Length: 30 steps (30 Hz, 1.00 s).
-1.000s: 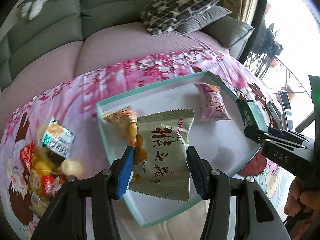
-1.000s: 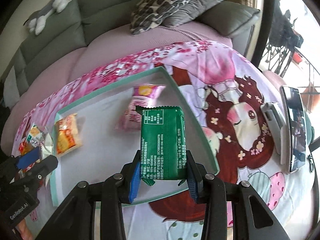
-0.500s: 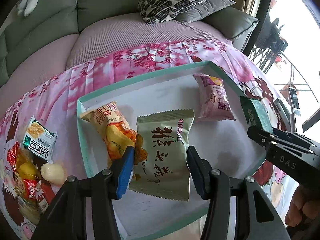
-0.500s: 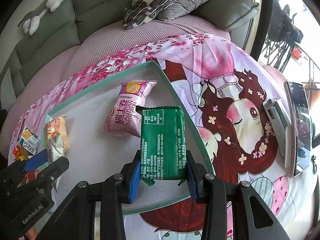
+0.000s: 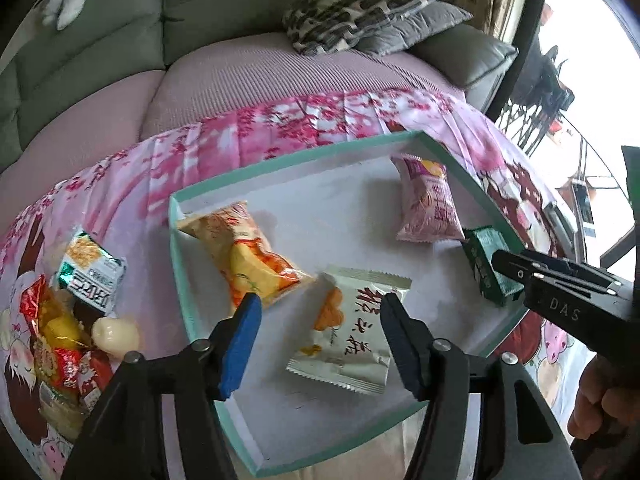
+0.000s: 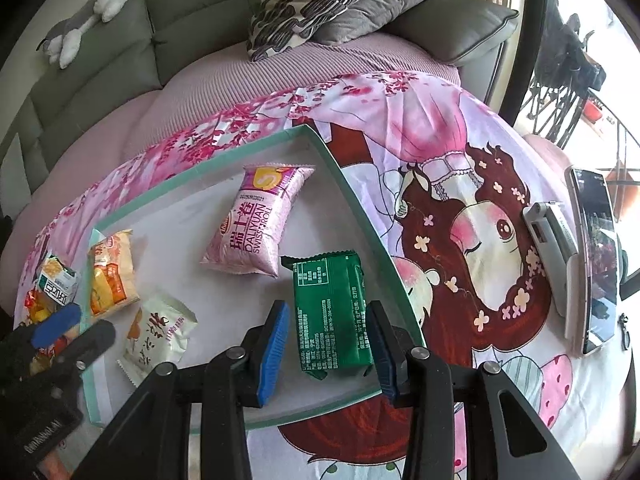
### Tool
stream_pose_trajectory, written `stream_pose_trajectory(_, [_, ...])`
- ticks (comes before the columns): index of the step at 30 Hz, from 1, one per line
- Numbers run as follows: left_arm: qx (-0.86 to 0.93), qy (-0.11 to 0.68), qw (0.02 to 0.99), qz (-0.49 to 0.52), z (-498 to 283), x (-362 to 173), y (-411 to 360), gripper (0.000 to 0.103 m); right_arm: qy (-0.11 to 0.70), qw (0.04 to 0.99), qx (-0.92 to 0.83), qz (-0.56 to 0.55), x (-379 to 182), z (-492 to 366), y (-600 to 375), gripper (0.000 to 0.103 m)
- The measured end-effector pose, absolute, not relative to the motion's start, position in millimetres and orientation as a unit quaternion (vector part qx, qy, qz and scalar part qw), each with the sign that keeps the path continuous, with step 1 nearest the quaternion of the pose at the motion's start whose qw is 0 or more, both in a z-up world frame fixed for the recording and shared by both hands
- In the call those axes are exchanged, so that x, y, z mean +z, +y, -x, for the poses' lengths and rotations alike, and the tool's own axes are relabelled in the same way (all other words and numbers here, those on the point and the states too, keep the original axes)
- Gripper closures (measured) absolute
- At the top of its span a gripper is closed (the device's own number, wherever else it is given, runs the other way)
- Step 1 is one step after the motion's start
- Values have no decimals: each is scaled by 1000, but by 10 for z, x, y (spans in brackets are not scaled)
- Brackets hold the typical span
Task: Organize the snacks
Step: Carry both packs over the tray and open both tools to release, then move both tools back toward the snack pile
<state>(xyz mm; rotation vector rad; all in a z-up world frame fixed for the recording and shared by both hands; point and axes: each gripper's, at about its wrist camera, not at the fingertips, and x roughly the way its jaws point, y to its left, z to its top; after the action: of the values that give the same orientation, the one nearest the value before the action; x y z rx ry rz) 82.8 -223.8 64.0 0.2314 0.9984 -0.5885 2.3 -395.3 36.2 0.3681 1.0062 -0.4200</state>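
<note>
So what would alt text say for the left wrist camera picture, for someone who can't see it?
The left hand-held gripper hangs open over a pale green snack packet lying in a teal-rimmed tray, its jaws having just widened. An orange packet and a pink packet also lie in the tray; more snacks sit on the pink cloth beside it.

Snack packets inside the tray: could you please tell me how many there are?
4: orange packet far left, beige packet beside it, pink packet at back, green packet between right gripper fingers.
</note>
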Motion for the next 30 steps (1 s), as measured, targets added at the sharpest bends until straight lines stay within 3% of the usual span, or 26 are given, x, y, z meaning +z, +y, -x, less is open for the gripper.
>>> stream_pose_trajectory(3, [-267, 469, 836, -97, -854, 685, -2150, 38, 477, 839, -197, -172, 373, -15, -3936, 59])
stream_pose_trajectory(5, [-259, 469, 839, -93, -880, 683, -2097, 33, 477, 840, -193, -173, 375, -11, -3921, 45])
stream_pose_trajectory(6, [-253, 471, 840, -91, -897, 671, -2066, 28, 476, 840, -191, -177, 376, -7, -3913, 30])
stream_pose_trajectory(7, [-244, 473, 842, -87, -921, 653, -2026, 26, 473, 842, -187, -182, 380, 0, -3903, 25])
stream_pose_trajectory(9, [-226, 476, 846, -79, -967, 611, -1939, 15, 469, 845, -181, -182, 395, 4, -3880, 23])
stream_pose_trajectory(15, [-163, 468, 867, -49, -1085, 547, -1610, 7, 465, 851, -163, -179, 404, -14, -3804, 0])
stream_pose_trajectory(30, [-111, 445, 888, -10, -1172, 614, -1186, 6, 468, 859, -136, -157, 391, -56, -3564, 0])
